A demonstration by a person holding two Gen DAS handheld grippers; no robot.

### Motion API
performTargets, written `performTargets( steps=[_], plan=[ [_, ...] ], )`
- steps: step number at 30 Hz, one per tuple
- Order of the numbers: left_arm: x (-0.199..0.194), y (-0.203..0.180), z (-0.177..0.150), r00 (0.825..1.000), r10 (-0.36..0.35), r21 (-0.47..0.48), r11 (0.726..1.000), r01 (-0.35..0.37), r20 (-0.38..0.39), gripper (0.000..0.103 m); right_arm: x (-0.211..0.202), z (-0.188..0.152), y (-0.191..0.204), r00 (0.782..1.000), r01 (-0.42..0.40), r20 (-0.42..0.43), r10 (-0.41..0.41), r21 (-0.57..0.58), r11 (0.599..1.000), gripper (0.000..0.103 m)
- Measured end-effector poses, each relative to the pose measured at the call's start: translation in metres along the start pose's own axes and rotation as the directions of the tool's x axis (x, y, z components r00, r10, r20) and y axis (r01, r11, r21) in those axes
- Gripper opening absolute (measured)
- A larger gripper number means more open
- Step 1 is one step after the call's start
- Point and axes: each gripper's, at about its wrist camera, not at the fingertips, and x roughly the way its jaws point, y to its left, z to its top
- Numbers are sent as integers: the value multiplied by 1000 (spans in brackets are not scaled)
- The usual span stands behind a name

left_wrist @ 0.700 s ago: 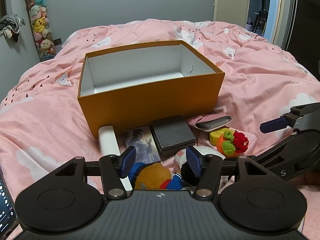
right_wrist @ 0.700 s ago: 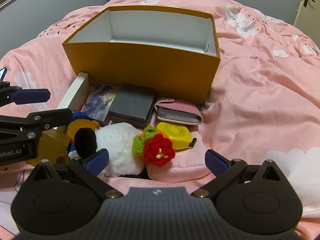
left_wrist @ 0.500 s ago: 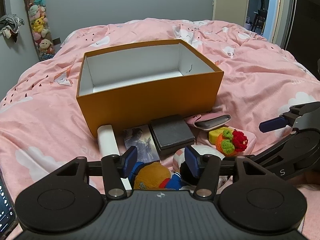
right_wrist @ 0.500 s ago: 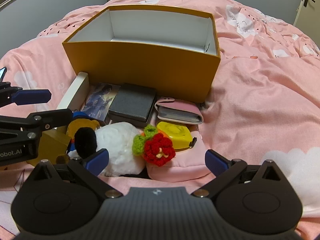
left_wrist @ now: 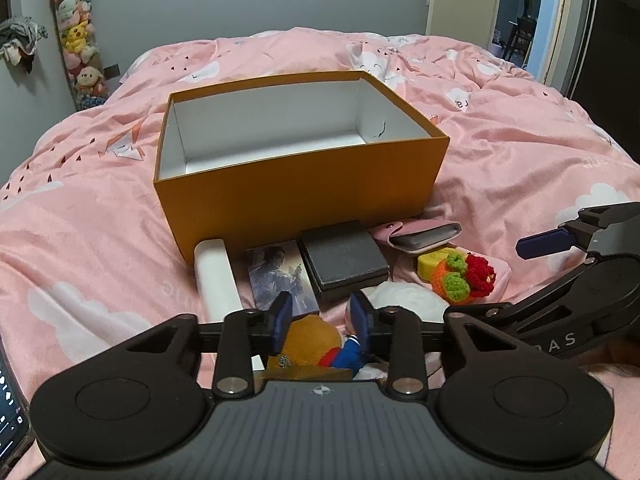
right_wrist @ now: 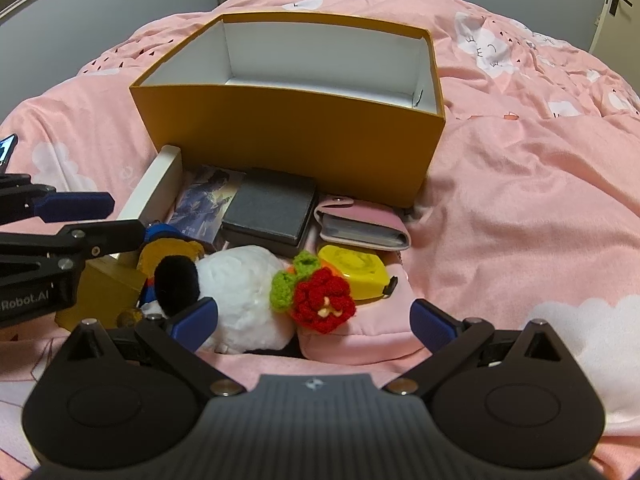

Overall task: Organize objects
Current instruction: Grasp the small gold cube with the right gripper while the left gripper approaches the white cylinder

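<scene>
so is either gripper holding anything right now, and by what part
The left gripper has its jaws around the orange plush toy, but whether the pads press on its head cannot be told. The right gripper is wide open and holds nothing.

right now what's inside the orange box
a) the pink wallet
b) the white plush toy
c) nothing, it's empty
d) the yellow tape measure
c: the orange box shows only bare white walls and floor, while the pink wallet, yellow tape measure and white plush toy all lie on the bed in front of it.
</scene>
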Motion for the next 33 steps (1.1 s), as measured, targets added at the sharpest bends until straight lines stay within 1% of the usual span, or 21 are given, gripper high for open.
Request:
performTargets(
  steps=[2,5,7,9,10,11,12,14,17,19,21,23,26,30,33],
  plan=[
    [-2,5,2,1000,-8,-16,1000,8,1,35,-2,1,1,1000,-2,14,2,-9,1000,100],
    [-7,16,6,1000,-7,-45,999,7,8,33,-8,5,4,999,-10,40,12,-41,999,93],
    [-8,26,9,1000,3,-74,997,-3,6,33,-11,10,8,998,-22,57,26,-71,997,91],
    [-8,38,12,1000,4,-112,994,-6,-14,33,-14,16,13,996,-50,64,57,-100,994,83],
    [-8,44,13,1000,6,-128,992,-9,-24,33,-14,19,15,995,-65,63,73,-111,992,82],
    [-8,49,14,999,11,-140,990,-15,-36,33,-14,22,17,994,-85,61,93,-120,989,79],
    [-7,53,14,999,15,-146,989,-22,-49,33,-13,25,20,992,-110,53,117,-128,986,73],
    [-7,57,13,997,10,-147,989,-21,-73,33,-11,31,24,983,-175,24,180,-134,975,67],
    [-7,62,11,996,-14,-162,987,-2,-92,33,-4,42,36,953,-302,-47,298,-144,942,67],
    [-5,64,10,994,-2,-164,986,-15,-107,33,-1,48,46,934,-356,-90,346,-139,924,67],
    [-4,66,9,992,23,-153,987,-42,-125,33,3,50,58,918,-391,-125,376,-141,909,67],
    [-2,69,7,990,32,-150,987,-53,-139,33,6,52,69,913,-400,-148,379,-152,904,67],
    [-3,77,3,988,33,-161,985,-57,-149,33,10,52,84,903,-423,-176,392,-210,881,67],
    [-4,86,1,987,53,-175,981,-80,-151,33,24,58,99,892,-436,-252,376,-259,862,67],
    [-4,90,-2,986,52,-181,980,-81,-160,33,33,64,106,889,-426,-286,357,-233,874,67]
  ],
)
